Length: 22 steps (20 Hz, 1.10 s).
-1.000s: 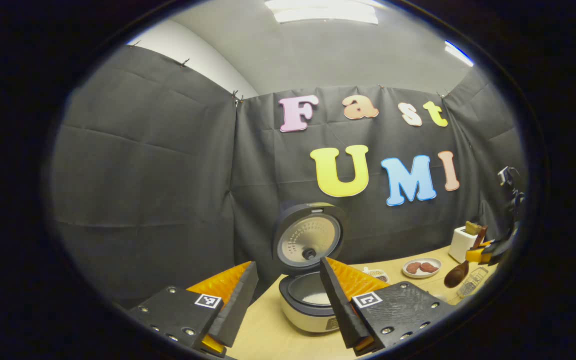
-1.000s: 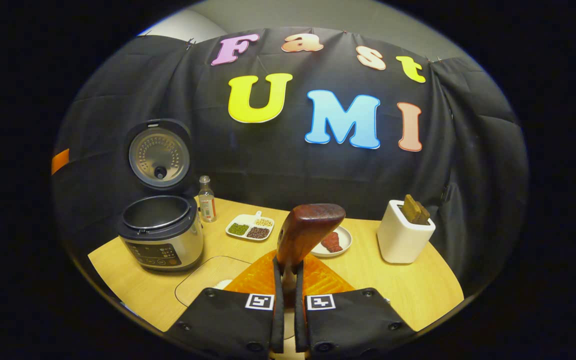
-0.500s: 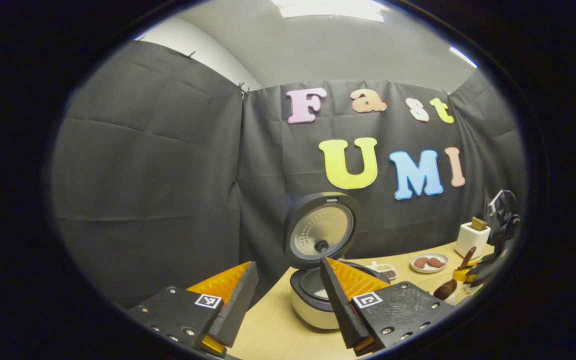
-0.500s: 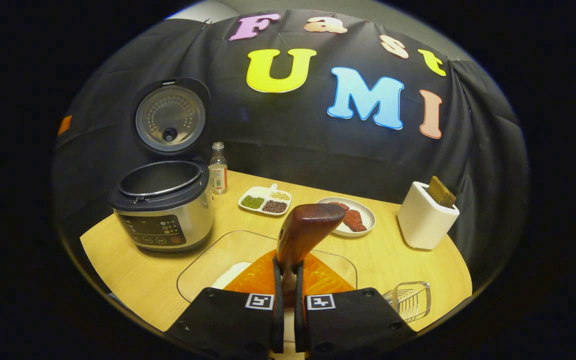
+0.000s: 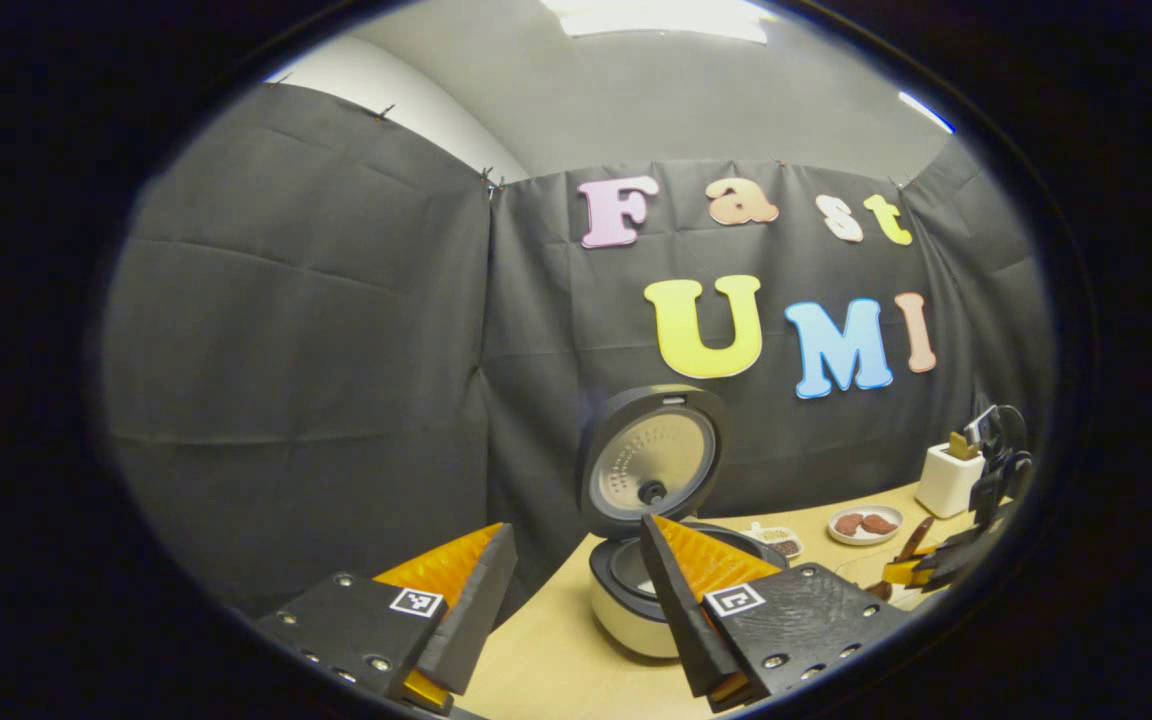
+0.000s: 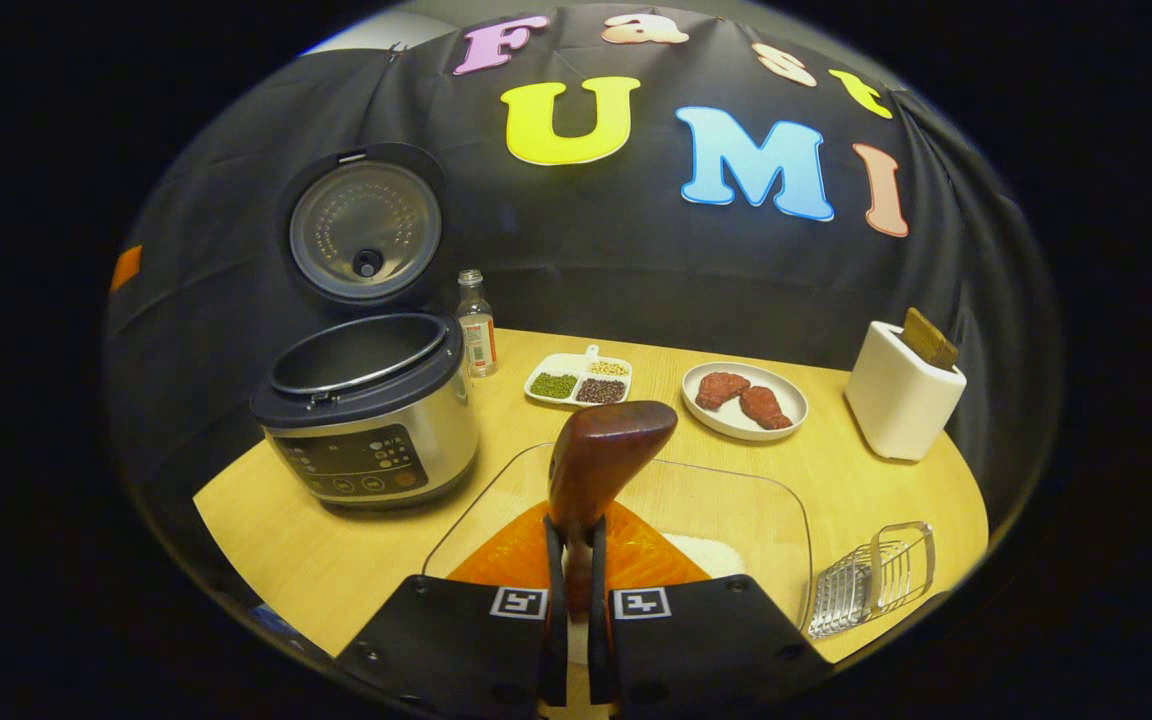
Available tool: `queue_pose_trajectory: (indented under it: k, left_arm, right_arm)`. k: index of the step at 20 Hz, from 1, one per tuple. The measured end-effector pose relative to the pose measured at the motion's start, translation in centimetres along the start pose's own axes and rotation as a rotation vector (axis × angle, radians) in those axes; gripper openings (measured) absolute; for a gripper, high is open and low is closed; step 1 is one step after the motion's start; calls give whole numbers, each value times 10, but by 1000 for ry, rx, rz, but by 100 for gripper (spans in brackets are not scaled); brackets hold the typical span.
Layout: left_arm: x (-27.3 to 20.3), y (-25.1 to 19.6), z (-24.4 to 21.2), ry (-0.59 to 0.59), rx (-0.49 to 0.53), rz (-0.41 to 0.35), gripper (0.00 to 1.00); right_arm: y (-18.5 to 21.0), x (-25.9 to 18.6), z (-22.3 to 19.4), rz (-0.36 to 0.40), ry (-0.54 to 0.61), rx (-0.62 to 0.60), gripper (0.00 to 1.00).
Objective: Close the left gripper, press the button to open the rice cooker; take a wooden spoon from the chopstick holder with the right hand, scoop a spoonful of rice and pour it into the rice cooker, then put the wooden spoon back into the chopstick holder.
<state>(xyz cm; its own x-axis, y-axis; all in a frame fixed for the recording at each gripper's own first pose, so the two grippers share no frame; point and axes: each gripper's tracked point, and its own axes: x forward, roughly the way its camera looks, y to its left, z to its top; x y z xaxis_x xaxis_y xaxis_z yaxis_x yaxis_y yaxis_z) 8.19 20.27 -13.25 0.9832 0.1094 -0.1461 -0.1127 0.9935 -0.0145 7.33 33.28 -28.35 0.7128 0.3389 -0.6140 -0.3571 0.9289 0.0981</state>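
— Over the clear rice container (image 6: 736, 510), the right gripper (image 6: 573, 560) has its fingers pinched tight on the wooden spoon (image 6: 601, 462), bowl pointing up toward twelve o'clock.

— And the cooker?

— The rice cooker (image 6: 371, 415) sits at ten o'clock, lid up, pot exposed; the chopstick holder (image 6: 901, 400) stands at two o'clock. In the left gripper view, the left gripper (image 5: 576, 590) hangs spread wide, holding nothing.

— Risks?

— Probably the scoop comes next. That thin handle could twist between the pads as it digs in, and a tilted spoon would likely spill rice on the table (image 6: 336, 560) before reaching the cooker.
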Motion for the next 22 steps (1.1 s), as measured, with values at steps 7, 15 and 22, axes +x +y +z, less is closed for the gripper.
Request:
queue_pose_trajectory:
  k: [7,15,22]
  left_arm:
    - [-10,-4,9,-12,-8,-2,79]
    - [-22,-8,18,-30,-7,11,78]
    - [-30,-23,32,-59,18,-10,79]
  right_arm:
    - [-5,-3,-4,95,71,357,10]
    - [-52,-19,-8,134,79,806,10]
    - [-82,-37,18,174,25,971,10]
